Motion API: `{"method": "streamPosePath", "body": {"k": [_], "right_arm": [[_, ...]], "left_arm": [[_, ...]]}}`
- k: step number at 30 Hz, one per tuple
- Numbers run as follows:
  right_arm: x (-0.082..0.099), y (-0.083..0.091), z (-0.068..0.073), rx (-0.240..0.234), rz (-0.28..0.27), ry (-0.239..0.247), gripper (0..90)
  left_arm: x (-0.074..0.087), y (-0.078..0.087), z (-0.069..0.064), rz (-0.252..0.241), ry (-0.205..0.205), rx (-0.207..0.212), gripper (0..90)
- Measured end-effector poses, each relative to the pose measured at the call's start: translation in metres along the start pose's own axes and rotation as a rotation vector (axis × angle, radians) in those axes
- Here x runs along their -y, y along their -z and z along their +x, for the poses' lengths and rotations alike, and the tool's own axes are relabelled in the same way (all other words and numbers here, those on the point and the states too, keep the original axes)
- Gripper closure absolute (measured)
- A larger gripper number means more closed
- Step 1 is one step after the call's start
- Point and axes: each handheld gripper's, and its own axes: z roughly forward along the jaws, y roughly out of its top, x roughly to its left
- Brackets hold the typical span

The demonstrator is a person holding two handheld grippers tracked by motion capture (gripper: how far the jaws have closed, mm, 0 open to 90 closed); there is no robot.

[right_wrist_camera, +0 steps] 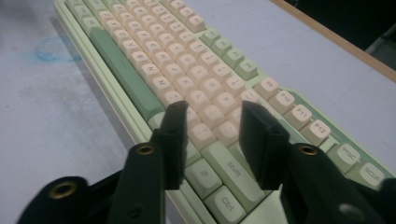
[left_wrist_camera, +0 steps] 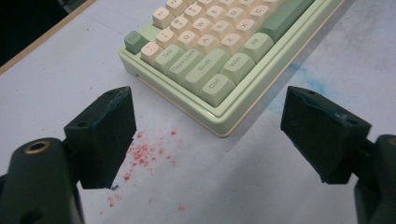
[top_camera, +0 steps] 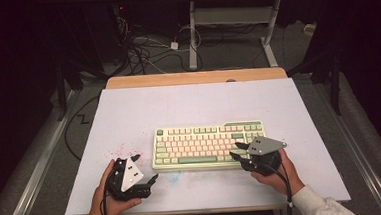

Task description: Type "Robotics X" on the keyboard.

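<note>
The right gripper [right_wrist_camera: 210, 140] is held over the keyboard [top_camera: 208, 145], jaws partly apart, nothing gripped. The left gripper [left_wrist_camera: 208, 135] is kept wide apart above the desk [top_camera: 129, 116].

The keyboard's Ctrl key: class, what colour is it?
Pale green, like the keyboard case; the left gripper view shows the Ctrl key best.

Pale green keyboard [top_camera: 209, 146] with cream and green keys; white table [top_camera: 129, 116] speckled red.

Keyboard [top_camera: 209, 145]: smooth matt plastic. Table [top_camera: 129, 116]: matt white sheet, red-stained near left; bare wood far edge. Grippers: matt black plastic.
</note>
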Motion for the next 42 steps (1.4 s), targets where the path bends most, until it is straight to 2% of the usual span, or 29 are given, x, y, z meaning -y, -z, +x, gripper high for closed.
{"method": "streamPosePath", "body": {"k": [5,8,14,19,28,36,42], "right_arm": [[-0.010,-0.010,-0.002,-0.040,0.015,0.004,84.5],[-0.017,-0.017,-0.002,-0.064,0.022,0.010,90.0],[-0.030,-0.034,-0.002,-0.077,0.035,0.017,90.0],[-0.038,-0.050,-0.002,-0.083,0.056,0.003,90.0],[-0.046,-0.074,-0.002,-0.086,0.089,0.006,90.0],[-0.046,-0.087,-0.004,-0.058,0.141,-0.008,90.0],[-0.045,-0.091,-0.006,-0.060,0.166,-0.008,90.0]], "left_arm": [[0.000,-0.001,-0.001,0.009,0.003,0.000,17.0],[-0.001,-0.002,-0.001,0.010,-0.002,0.004,17.0],[0.000,-0.004,-0.001,0.021,-0.007,0.014,17.0],[0.000,-0.003,0.000,0.018,-0.010,0.013,17.0],[0.001,-0.005,-0.002,0.030,-0.016,0.017,17.0],[0.001,-0.005,-0.002,0.035,-0.019,0.025,17.0],[0.001,-0.006,-0.002,0.038,-0.019,0.027,17.1]]}}
